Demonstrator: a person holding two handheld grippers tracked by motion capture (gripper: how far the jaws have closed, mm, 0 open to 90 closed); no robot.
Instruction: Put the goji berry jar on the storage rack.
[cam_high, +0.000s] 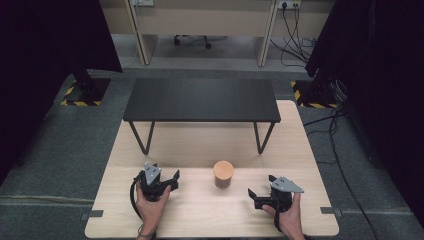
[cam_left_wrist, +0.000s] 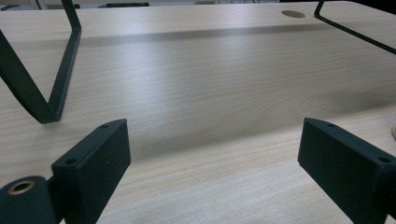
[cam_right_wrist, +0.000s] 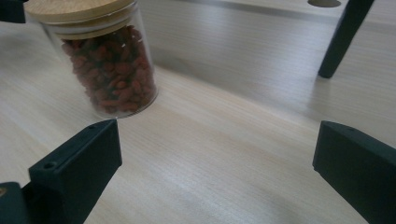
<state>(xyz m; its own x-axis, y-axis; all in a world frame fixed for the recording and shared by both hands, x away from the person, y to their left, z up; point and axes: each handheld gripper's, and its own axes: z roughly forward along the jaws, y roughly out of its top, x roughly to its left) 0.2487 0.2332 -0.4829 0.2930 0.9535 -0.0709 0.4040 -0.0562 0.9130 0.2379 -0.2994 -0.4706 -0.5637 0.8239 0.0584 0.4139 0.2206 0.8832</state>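
Note:
A glass jar (cam_high: 223, 174) with a round wooden lid stands upright at the middle of the light wooden table (cam_high: 210, 145). In the right gripper view the jar (cam_right_wrist: 109, 65) holds red dried berries and sits ahead and to the left of the jaws. My left gripper (cam_high: 172, 181) is open, held in a hand to the jar's left, apart from it. My right gripper (cam_high: 256, 197) is open, to the jar's right and a little nearer the front edge. Both pairs of jaws, the left gripper (cam_left_wrist: 212, 161) and the right gripper (cam_right_wrist: 217, 170), have bare tabletop between them.
A low black shelf (cam_high: 201, 99) on thin metal legs stands across the far half of the table; one leg (cam_left_wrist: 51, 79) is ahead-left in the left gripper view, another leg (cam_right_wrist: 343, 37) upper right in the right gripper view. Cables (cam_high: 340, 165) lie on the floor at the right.

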